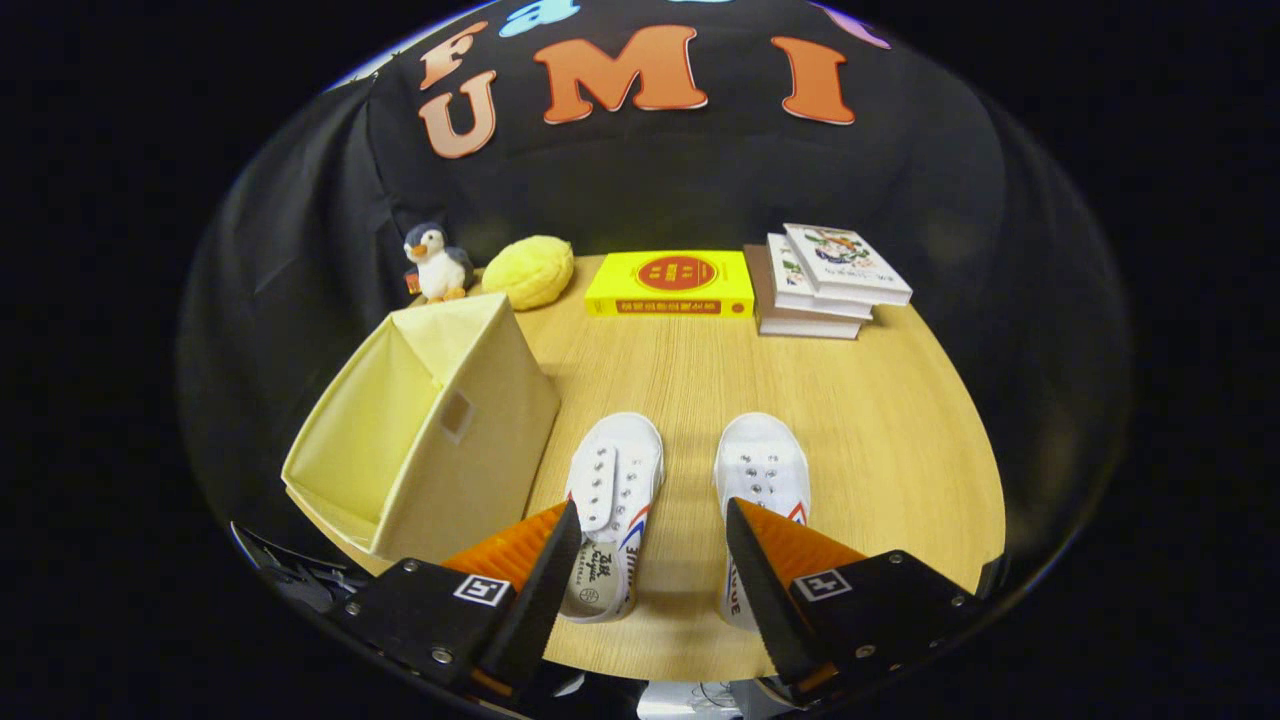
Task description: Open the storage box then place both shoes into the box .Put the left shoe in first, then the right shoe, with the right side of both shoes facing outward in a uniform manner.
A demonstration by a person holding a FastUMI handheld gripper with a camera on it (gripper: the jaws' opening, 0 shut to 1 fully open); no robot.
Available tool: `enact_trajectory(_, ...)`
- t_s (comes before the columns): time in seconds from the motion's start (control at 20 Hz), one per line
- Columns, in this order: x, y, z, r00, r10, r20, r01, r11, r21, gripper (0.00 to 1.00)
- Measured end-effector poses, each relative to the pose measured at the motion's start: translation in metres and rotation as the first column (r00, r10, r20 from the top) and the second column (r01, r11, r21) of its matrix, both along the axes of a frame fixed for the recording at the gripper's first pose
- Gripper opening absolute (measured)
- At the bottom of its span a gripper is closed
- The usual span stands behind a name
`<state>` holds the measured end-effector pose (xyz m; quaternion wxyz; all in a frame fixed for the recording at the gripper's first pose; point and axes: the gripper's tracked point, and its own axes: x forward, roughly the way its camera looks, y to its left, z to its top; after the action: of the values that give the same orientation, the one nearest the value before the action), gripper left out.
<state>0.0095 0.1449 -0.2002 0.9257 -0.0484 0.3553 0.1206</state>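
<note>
Spread wide and gripping nothing, my gripper (pixel 652 540) hovers level above the wooden table (pixel 900 420), its fingers flanking two white shoes: left shoe (pixel 612 500) and right shoe (pixel 760 480), toes pointing far. To the left, touching neither, the beige storage box (pixel 440 430) stands closed.

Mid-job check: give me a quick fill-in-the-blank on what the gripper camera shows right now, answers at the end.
1. The hand-held gripper has its fingers ___, gripping nothing.
2. The number of white shoes on the table just ahead of the fingers is ___.
3. The storage box beside the left shoe is beige and made of ___.
4. Beyond the right shoe, the yellow book lies between the yellow plush and a stack of ___.

Missing words: open; two; fabric; books
</note>
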Motion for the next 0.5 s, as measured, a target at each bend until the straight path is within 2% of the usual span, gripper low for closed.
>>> enact_trajectory(0.2,0.0,0.004,-0.041,0.995,0.032,-0.092,-0.035,0.999,-0.028,0.79)
enact_trajectory(0.5,0.005,0.007,-0.078,0.983,0.036,-0.18,-0.043,0.998,-0.036,0.65)
